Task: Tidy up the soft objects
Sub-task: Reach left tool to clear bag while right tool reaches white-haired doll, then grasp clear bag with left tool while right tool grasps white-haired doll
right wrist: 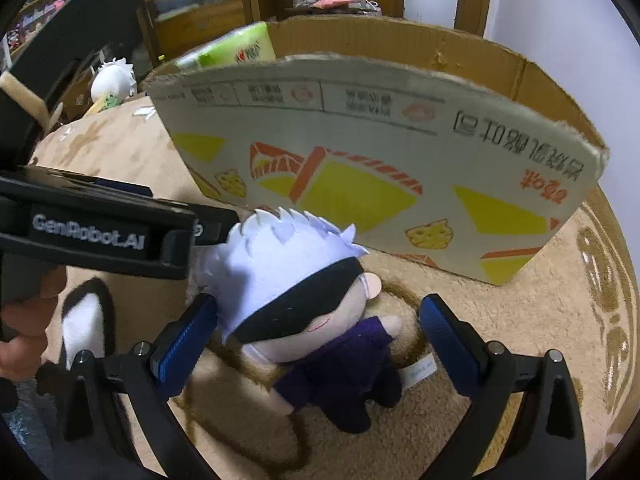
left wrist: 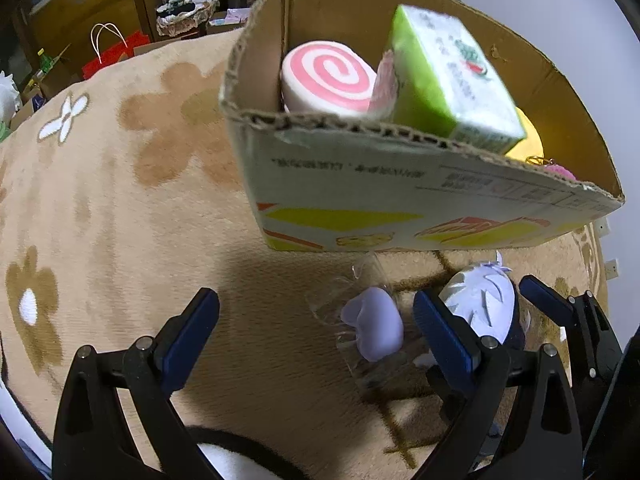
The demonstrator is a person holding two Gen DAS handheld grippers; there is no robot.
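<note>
A cardboard box (left wrist: 400,192) stands on the flowered blanket and holds a pink swirl roll cushion (left wrist: 328,76), a green tissue pack (left wrist: 448,76) and a yellow item (left wrist: 528,140). My left gripper (left wrist: 316,332) is open above the blanket; a lilac soft toy in clear wrap (left wrist: 376,328) lies between its fingers. A white-haired plush doll with a black blindfold (right wrist: 296,304) lies in front of the box (right wrist: 360,168). My right gripper (right wrist: 320,344) is open around the doll without squeezing it. The doll's head also shows in the left wrist view (left wrist: 484,304).
The beige flowered blanket (left wrist: 120,200) covers the surface. A black-and-white plush (right wrist: 88,328) lies at the lower left. Another white plush (right wrist: 114,80) sits beyond the blanket. A red bag (left wrist: 108,56), a basket (left wrist: 184,12) and wooden shelves stand behind.
</note>
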